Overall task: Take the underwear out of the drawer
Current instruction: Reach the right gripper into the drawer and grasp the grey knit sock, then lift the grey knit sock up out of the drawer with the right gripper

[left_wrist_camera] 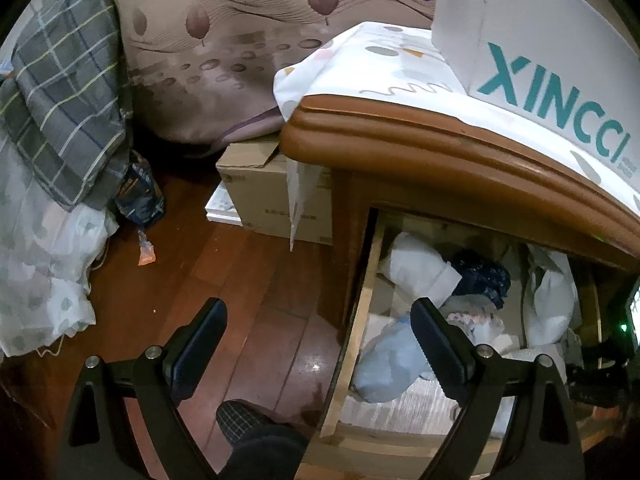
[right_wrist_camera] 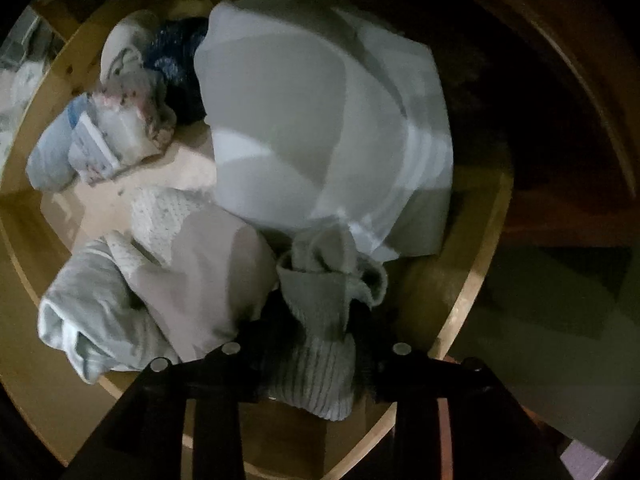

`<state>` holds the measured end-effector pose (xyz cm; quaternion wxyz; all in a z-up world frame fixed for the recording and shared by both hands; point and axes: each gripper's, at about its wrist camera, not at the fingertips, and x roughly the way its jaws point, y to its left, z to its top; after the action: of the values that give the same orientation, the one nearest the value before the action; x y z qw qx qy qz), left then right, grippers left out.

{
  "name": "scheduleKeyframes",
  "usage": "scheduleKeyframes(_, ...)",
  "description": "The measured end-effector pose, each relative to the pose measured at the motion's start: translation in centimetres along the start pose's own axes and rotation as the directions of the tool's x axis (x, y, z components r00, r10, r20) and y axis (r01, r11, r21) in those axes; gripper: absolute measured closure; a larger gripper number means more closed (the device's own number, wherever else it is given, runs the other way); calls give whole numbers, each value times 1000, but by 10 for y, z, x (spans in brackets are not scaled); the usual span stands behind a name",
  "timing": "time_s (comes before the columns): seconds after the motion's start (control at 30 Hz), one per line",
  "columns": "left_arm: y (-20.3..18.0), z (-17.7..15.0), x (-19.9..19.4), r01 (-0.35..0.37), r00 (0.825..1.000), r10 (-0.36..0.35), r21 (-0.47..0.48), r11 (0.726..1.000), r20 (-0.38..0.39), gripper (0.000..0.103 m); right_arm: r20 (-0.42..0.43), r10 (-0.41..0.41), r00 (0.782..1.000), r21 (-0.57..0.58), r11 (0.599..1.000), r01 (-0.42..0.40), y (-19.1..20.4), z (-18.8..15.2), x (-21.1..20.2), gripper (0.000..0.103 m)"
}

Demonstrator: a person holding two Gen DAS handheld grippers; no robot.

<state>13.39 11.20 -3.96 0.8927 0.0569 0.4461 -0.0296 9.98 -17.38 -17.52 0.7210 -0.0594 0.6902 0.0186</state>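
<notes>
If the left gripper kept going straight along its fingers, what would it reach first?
Probably the wooden floor just beside the open drawer; the left gripper is open and empty. Depth is hard to judge.

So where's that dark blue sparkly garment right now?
The dark blue sparkly garment lies at the back of the open wooden drawer, between a white folded cloth and a white bundle.

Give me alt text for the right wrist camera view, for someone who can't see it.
Looking straight down into an open wooden drawer, the right hand-held gripper has a grey ribbed knit garment between its fingers. Around it lie crumpled pale garments, a large white folded piece and a dark blue item; the picture is dim and blurred.
</notes>
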Motion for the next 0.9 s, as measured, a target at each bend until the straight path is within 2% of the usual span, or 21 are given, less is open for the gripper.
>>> scheduleKeyframes(0.17, -7, -1, 2, 31, 999, -31, 26, 999, -14, 11, -36, -18, 999, -18, 1000, 17, -1, 7, 12, 65)
scheduleKeyframes(0.27, -13, -2, 4, 55, 998, -54, 43, 998, -28, 11, -29, -38, 999, -44, 998, 36, 3, 6, 10, 69)
scheduleKeyframes(0.37, -20, -2, 4, 91, 995, -89, 58, 994, -35, 11, 14, -44, 999, -40, 998, 44, 14, -1, 2, 75)
scheduleKeyframes(0.47, -30, -6, 7, 154, 987, -148, 89, 984, -70, 11, 56, -30, 998, -5, 1000, 31, 4, -19, -17, 77)
scheduleKeyframes(0.6, -46, -13, 5, 200, 978, -188, 145, 969, -91, 11, 127, 8, 992, 72, 997, -17, -3, -39, -39, 77)
scheduleKeyframes(0.73, -53, -15, 5, 267, 960, -251, 143, 953, -122, 11, 233, 46, 971, 163, 983, -86, -14, -60, -64, 77)
scheduleKeyframes(0.9, -66, -23, 3, 329, 938, -302, 168, 929, -168, 11, 381, 70, 922, 242, 955, -173, -29, -87, -93, 77)
